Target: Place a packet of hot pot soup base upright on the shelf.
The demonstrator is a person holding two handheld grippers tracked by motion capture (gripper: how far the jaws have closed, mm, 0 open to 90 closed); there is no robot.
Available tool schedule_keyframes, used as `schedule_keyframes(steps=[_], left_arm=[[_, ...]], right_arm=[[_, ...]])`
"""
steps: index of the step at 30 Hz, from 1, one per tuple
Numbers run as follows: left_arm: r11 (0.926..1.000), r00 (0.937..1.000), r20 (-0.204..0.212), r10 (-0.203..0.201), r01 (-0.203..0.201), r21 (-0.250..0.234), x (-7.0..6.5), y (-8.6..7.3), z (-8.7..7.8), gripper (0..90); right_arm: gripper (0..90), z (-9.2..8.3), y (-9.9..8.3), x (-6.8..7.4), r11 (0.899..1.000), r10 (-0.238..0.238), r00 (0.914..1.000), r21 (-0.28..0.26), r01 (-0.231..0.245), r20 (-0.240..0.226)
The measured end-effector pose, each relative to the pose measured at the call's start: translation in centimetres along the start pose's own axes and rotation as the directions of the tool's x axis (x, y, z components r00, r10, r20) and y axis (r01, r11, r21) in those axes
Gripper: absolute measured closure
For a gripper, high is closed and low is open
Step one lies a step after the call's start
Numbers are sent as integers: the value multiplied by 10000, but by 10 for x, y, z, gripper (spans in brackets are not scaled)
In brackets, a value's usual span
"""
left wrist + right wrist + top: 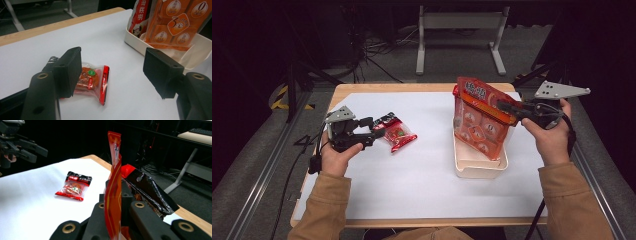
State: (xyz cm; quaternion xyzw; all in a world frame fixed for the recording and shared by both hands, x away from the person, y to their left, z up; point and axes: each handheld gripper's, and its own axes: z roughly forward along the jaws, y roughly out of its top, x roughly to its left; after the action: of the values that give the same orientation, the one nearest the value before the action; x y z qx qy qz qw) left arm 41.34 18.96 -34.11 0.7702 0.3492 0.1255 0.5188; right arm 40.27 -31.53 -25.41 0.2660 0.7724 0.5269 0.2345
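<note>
At the right of the high view we are pinching the top edge of the big orange bag [477, 120] in our right claw [508, 107], jaws shut tight on it, and the bag is standing upright in the white tray [477, 167] (right of centre on the table [412, 200]). At the left, our left claw [373, 131] is standing wide open and gripping nothing, with the small red packet [398, 135] lying flat just beside its tips.
</note>
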Motion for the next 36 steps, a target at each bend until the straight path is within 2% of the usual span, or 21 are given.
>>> schedule_keyframes(steps=[8,13,15,17,25,27,33,35,36], left_arm=[[10000,10000,-52,28,-28,38,1,-1,2,319],[10000,10000,-36,-28,29,59,2,-1,1,318],[10000,10000,-27,-63,63,56,2,-1,1,318],[9999,10000,-57,-51,51,87,3,-2,1,317],[9994,9995,-217,-216,221,254,7,-4,4,312],[9986,9990,-258,-377,386,349,8,-5,6,310],[9961,9965,-456,-702,724,495,14,-7,9,303],[9952,9959,-477,-773,800,570,16,-7,10,303],[9949,9955,-490,-809,836,559,17,-8,10,303]], right_arm=[[900,0,-13,-4,9987,419,9986,-293,-428,-315],[900,5,-20,-4,9988,460,9980,-130,-466,-435],[900,13,-30,-3,9981,591,9965,206,-580,-588],[900,17,-34,-3,9970,769,9940,92,-764,-783],[899,15,-37,-5,9958,888,9944,285,-873,-569],[897,14,-39,-5,9949,974,9935,322,-956,-582],[884,10,-40,-5,9942,965,9951,498,-953,-215],[864,10,-40,-4,9939,952,9953,567,-942,-157],[820,10,-40,-3,9937,990,9950,546,-982,-120]])
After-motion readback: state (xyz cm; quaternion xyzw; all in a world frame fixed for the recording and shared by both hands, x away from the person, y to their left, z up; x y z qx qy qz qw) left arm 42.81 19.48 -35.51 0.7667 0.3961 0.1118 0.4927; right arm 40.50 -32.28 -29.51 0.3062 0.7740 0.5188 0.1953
